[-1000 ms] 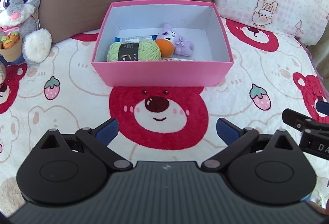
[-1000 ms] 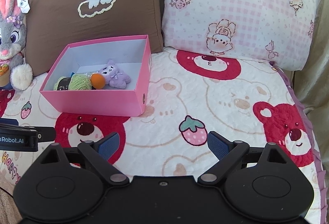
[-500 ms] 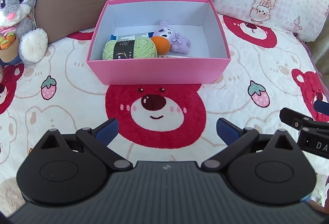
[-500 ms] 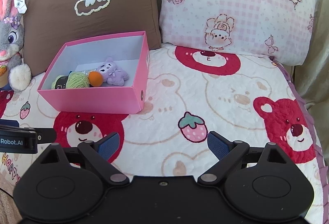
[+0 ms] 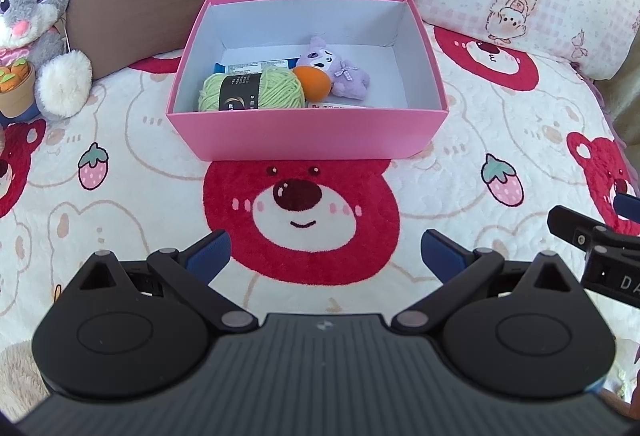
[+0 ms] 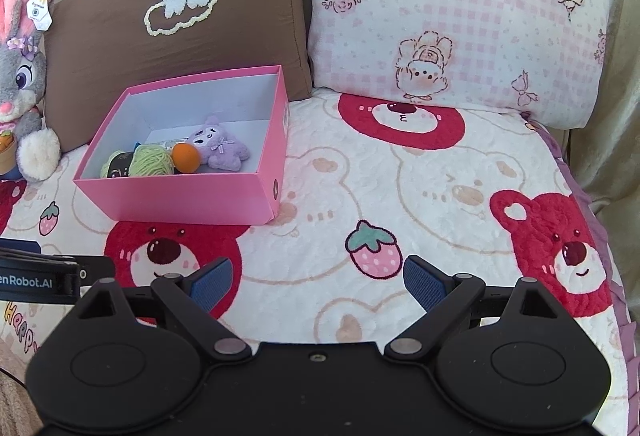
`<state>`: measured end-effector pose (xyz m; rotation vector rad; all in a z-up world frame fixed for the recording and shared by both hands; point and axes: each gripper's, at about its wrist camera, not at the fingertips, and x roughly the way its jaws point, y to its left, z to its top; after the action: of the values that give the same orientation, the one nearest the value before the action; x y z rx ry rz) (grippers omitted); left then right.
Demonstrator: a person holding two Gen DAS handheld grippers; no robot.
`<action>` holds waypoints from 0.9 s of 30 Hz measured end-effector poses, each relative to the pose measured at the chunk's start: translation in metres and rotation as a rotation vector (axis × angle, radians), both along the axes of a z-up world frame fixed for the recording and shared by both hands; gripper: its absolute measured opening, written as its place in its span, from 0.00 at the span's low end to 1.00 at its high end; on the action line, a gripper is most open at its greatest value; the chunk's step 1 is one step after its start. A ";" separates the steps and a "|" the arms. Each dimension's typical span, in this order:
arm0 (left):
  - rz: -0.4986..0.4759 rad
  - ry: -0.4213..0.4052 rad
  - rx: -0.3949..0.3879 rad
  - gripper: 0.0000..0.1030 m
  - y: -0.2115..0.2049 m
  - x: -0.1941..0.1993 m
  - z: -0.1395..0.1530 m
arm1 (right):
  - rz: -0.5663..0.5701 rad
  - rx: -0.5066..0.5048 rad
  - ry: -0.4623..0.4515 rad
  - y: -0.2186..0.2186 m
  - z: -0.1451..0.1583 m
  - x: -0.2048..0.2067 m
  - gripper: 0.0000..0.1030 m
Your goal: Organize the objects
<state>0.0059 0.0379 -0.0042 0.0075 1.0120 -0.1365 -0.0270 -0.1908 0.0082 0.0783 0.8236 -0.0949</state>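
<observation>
Both views have drawn slightly back from the pink box (image 5: pixel 308 135); left gripper (image 5: pixel 326 250) and right gripper (image 6: pixel 318 278) stay spread apart, empty.

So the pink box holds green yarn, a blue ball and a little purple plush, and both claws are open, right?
Nearly: the ball is orange, not blue, as the left wrist view shows. The pink box does hold the green yarn and purple plush, and both claws are open.

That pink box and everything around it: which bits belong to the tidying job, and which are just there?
Job: pink box, green yarn, orange ball, purple plush, both open grippers.

Just there: bunny plush, brown pillow, pink pillow, bear blanket.
</observation>
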 end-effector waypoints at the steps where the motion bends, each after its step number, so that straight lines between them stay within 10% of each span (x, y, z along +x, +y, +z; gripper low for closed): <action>1: 0.000 0.001 0.000 1.00 0.001 0.000 0.000 | -0.001 0.001 0.000 0.000 0.000 0.000 0.92; 27: 0.002 0.023 0.016 1.00 0.004 0.001 -0.001 | 0.001 -0.001 0.012 0.002 0.000 0.000 0.92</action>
<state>0.0065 0.0422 -0.0053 0.0195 1.0364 -0.1274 -0.0266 -0.1889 0.0080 0.0763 0.8356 -0.0951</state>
